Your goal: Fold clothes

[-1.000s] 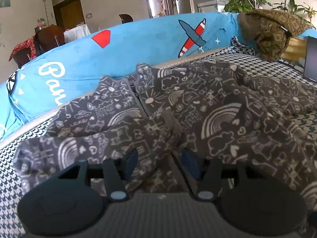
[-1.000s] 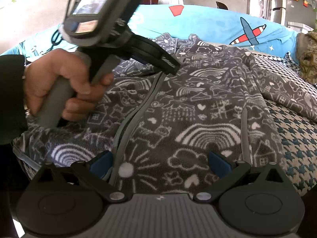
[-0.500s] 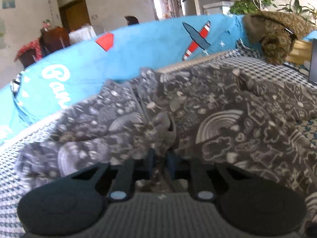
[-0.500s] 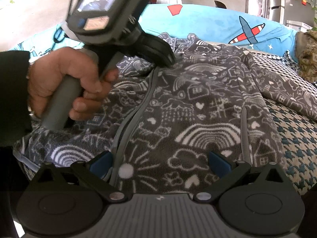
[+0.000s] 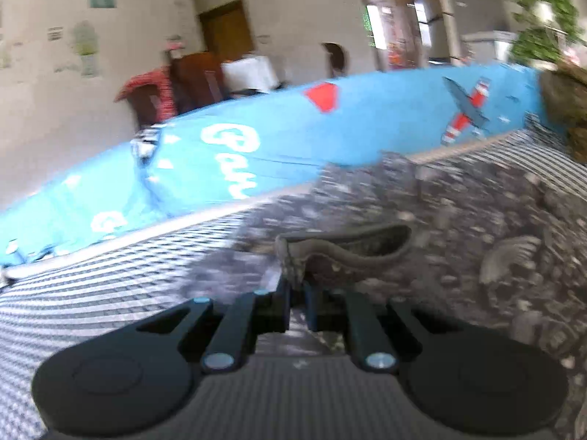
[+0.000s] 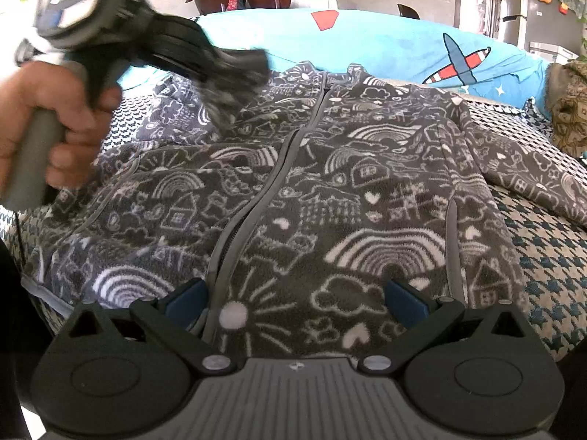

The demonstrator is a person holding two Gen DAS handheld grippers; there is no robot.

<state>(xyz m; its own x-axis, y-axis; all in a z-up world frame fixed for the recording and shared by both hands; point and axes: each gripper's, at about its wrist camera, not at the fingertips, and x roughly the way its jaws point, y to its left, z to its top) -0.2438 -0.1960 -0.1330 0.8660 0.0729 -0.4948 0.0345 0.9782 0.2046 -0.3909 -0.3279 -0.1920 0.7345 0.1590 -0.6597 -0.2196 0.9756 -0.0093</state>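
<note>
1. Since a second ago: left sleeve [image 6: 216, 110] lifted off the checked bed cover [image 6: 550, 256].
2. Left gripper [image 5: 297, 293]: closed tight, pinching the sleeve cuff.
3. Right gripper [image 6: 293, 300]: spread wide, empty, above the fleece jacket [image 6: 330, 183] lying flat.

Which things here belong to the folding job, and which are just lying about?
In the job:
- grey patterned fleece jacket
- its sleeve, pinched in the left tool
- right tool, open over the hem

Lying about:
- blue airplane-print cushion
- brown patterned cloth
- houndstooth cover, the work surface only
</note>
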